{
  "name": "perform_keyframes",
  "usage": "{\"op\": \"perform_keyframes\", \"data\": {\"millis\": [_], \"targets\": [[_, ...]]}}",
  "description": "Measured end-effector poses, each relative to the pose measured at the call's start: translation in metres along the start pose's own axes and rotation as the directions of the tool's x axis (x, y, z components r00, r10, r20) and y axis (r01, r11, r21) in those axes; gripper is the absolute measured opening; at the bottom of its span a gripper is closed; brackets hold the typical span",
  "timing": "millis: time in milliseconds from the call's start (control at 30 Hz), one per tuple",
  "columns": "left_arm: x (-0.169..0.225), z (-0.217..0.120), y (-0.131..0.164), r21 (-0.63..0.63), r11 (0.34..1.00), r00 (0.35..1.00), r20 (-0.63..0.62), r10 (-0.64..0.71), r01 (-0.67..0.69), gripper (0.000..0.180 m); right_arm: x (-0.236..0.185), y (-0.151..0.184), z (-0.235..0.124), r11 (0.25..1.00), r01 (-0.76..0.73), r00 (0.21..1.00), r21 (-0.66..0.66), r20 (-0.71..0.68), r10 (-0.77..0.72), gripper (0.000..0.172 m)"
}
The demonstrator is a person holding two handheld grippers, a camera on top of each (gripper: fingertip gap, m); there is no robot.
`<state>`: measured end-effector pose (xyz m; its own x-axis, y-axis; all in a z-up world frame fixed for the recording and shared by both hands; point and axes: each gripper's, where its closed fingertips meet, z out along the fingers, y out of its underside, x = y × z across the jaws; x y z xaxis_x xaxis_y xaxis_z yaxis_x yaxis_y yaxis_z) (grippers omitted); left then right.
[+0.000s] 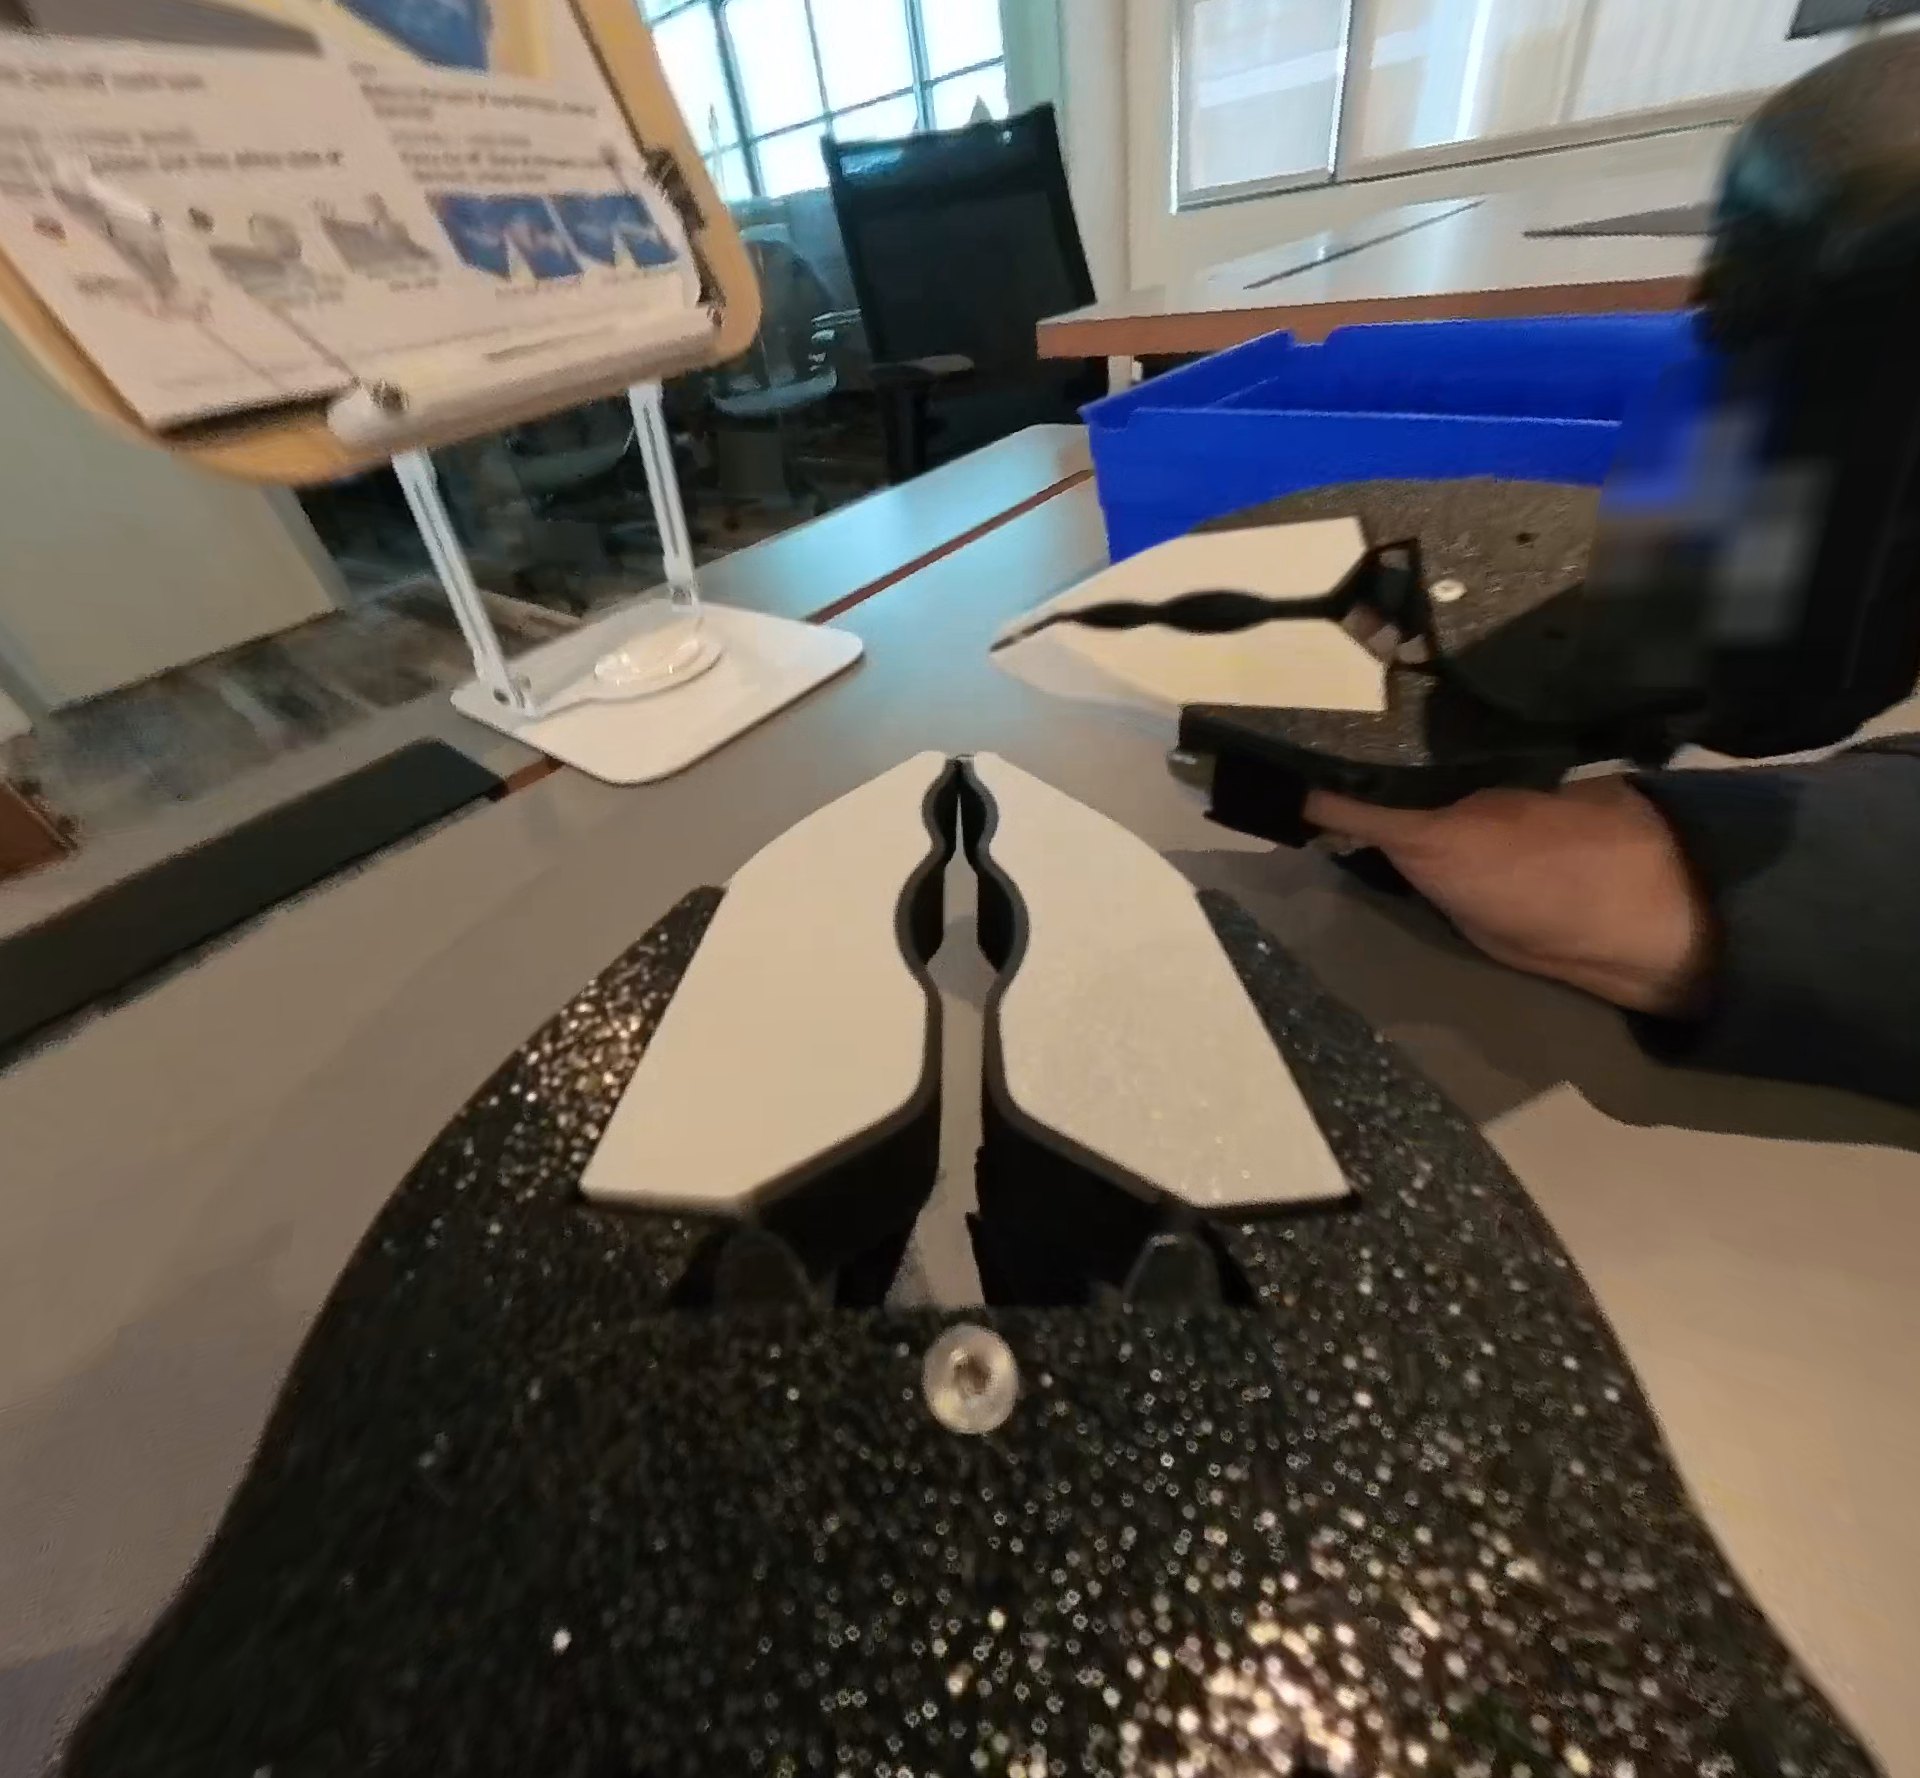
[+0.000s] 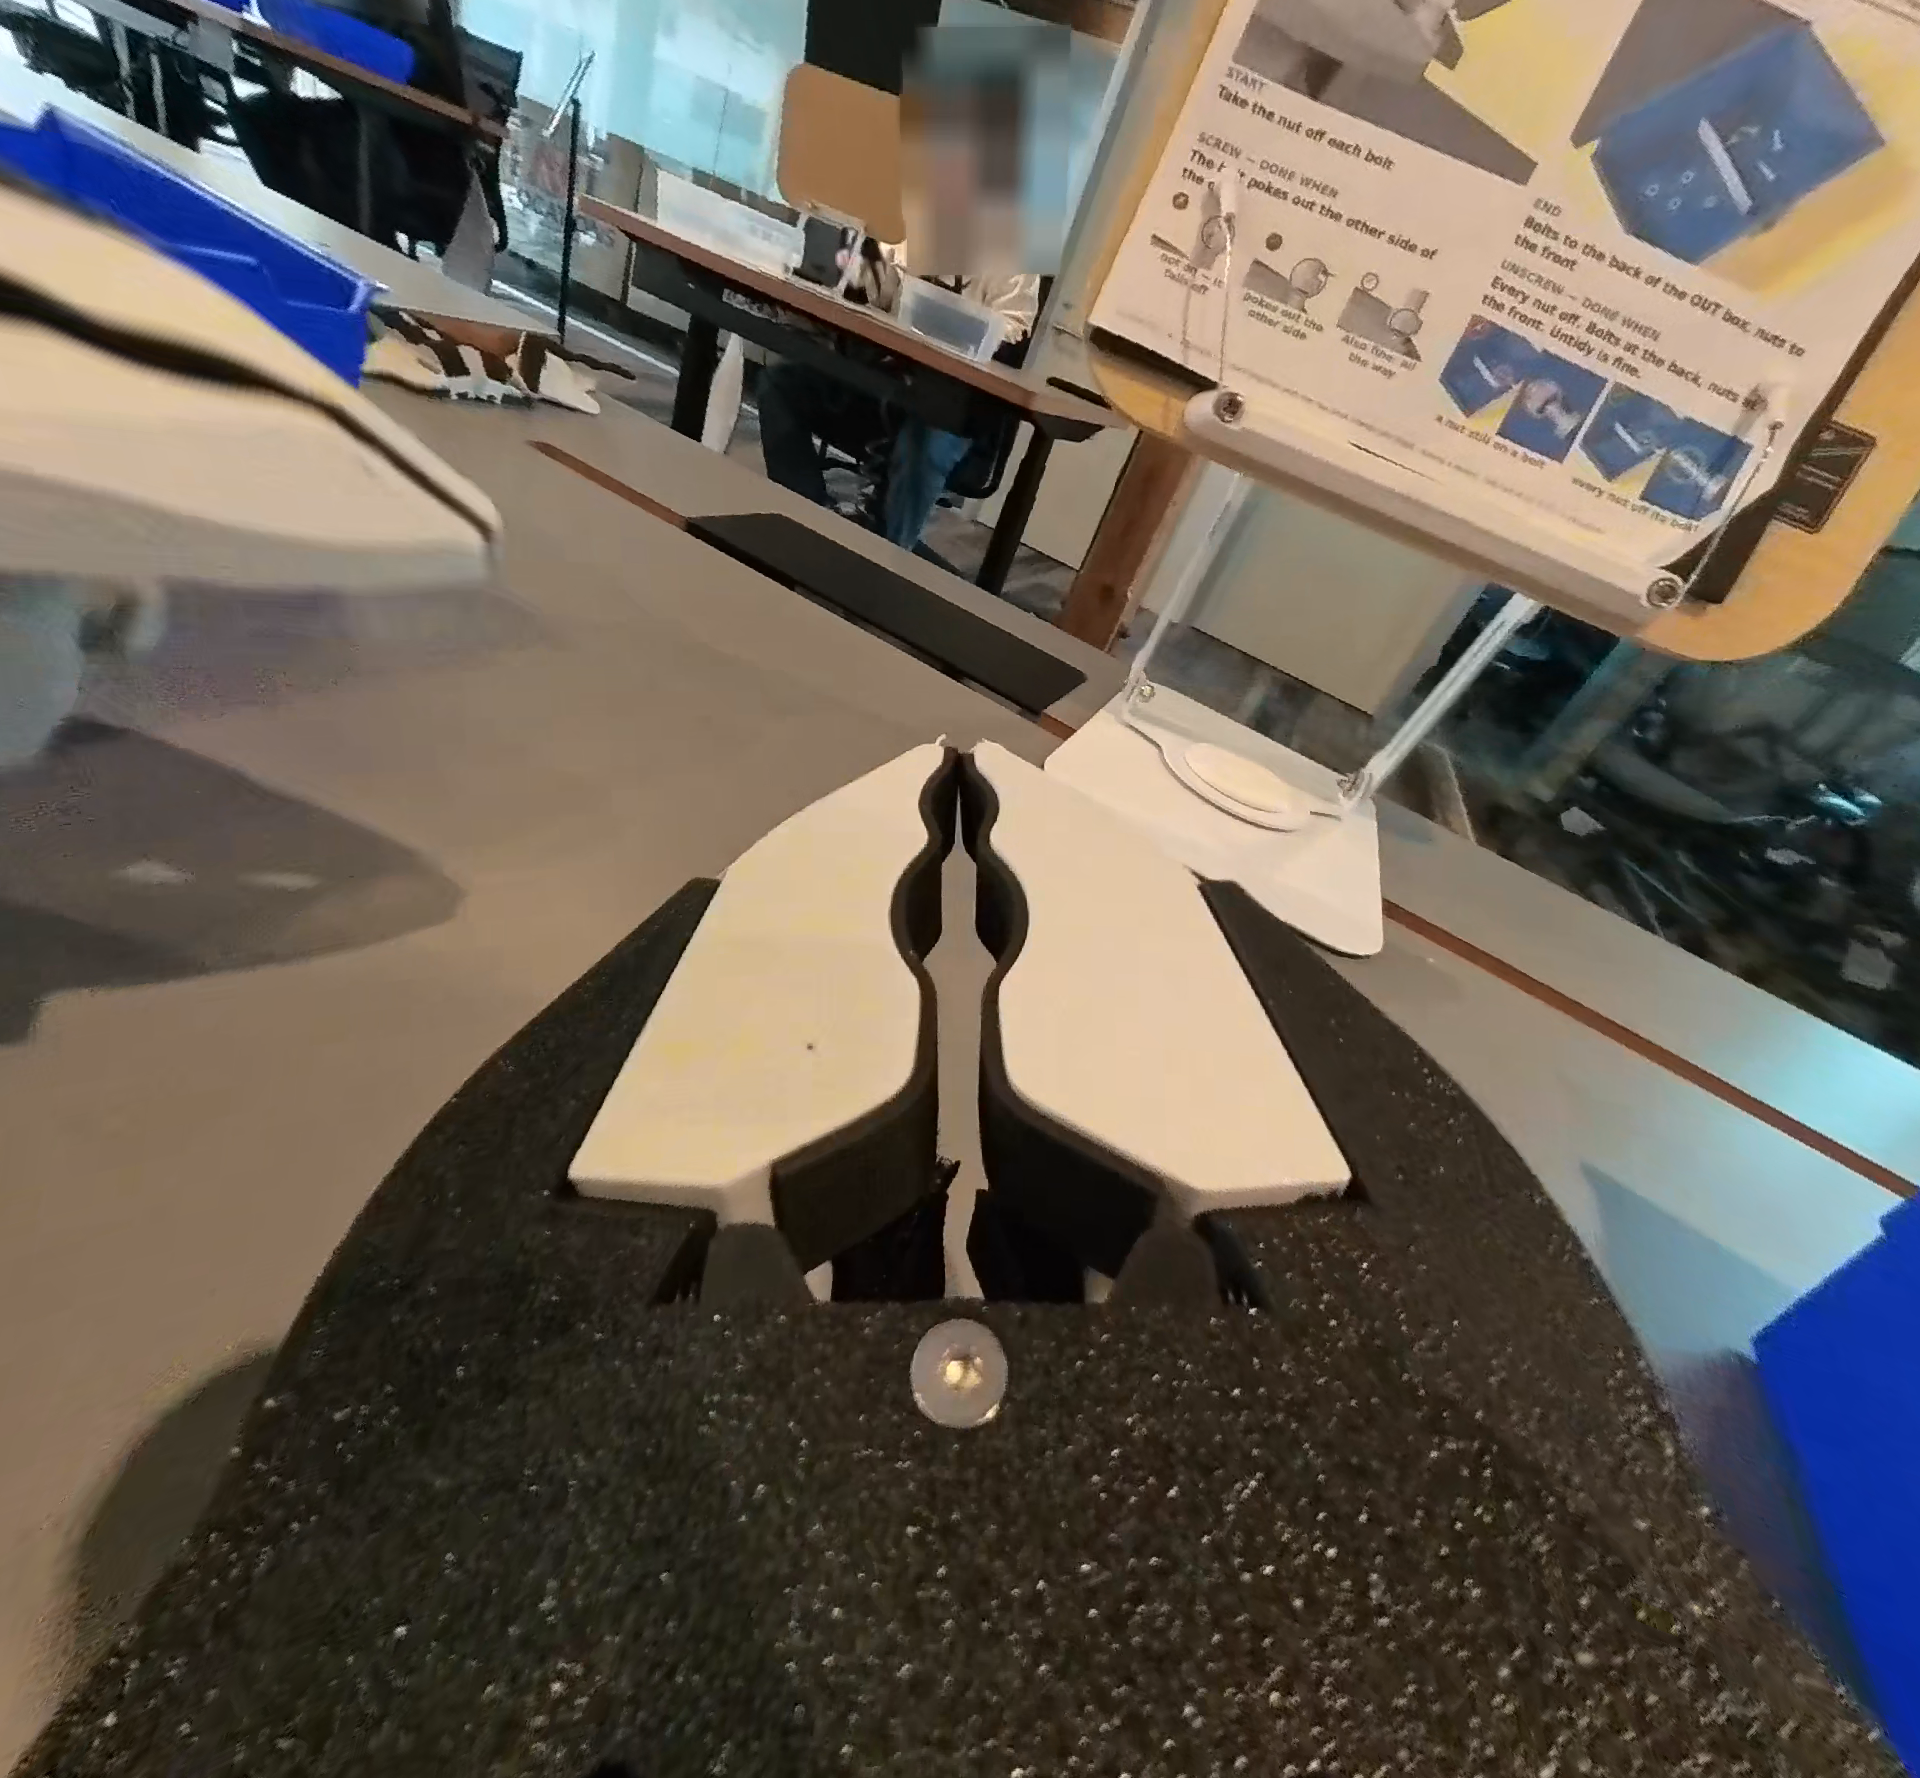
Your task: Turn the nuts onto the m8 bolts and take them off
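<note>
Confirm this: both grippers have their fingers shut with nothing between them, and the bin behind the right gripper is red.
Not quite. The bin behind the right gripper is blue, as the left wrist view shows. The rest holds: the left gripper and right gripper have their fingers shut on nothing.

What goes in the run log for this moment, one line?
left gripper: shut, nothing held | right gripper: shut, nothing held | both above grey table | blue bin beyond right gripper | nuts, bolts: not visible
</note>
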<state>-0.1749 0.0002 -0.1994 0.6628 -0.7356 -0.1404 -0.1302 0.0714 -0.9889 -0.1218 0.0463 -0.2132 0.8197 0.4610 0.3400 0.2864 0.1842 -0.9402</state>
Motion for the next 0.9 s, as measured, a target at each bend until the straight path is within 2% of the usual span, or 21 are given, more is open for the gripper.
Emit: {"op": "perform_keyframes", "data": {"millis": [133,200,300,400,500,567,733,800,900], "targets": [[-0.004,-0.030,-0.042,0.009,0.993,0.990,0.074,0.116,-0.117,0.000,0.001,-0.001,-0.001,1.000,-0.005,1.000,0.012,0.000,0.005,0.000],[-0.012,-0.054,-0.062,-0.029,0.989,0.981,0.128,0.149,-0.147,0.000,0.002,0.000,0.000,1.000,0.001,1.000,0.010,-0.013,-0.001,0.000],[-0.037,-0.093,-0.085,-0.135,0.968,0.950,0.202,0.236,-0.212,0.000,0.000,-0.002,0.001,1.000,0.000,1.000,0.018,-0.003,0.000,0.000],[-0.078,-0.129,-0.087,-0.307,0.918,0.916,0.231,0.328,-0.251,0.000,-0.003,-0.003,0.001,1.000,0.004,1.000,0.025,0.017,-0.005,0.000],[-0.135,-0.161,-0.063,-0.548,0.772,0.835,0.218,0.504,-0.323,0.000,-0.007,-0.003,0.001,1.000,0.008,0.999,0.030,0.039,-0.009,0.001],[-0.160,-0.173,-0.034,-0.662,0.666,0.830,0.118,0.545,-0.344,0.000,-0.009,-0.004,0.000,0.999,0.011,0.999,0.032,0.051,-0.012,0.001],[-0.197,-0.192,0.049,-0.837,0.476,0.920,-0.082,0.383,-0.272,0.003,-0.012,-0.004,0.001,0.999,0.017,0.997,0.029,0.069,-0.019,0.002],[-0.206,-0.196,0.071,-0.867,0.436,0.949,-0.115,0.294,-0.240,0.007,-0.013,-0.003,0.001,0.999,0.021,0.997,0.027,0.075,-0.023,0.002],[-0.213,-0.196,0.092,-0.875,0.419,0.966,-0.175,0.189,-0.241,0.016,-0.014,-0.003,0.001,0.999,0.025,0.996,0.025,0.085,-0.027,0.002]]}}
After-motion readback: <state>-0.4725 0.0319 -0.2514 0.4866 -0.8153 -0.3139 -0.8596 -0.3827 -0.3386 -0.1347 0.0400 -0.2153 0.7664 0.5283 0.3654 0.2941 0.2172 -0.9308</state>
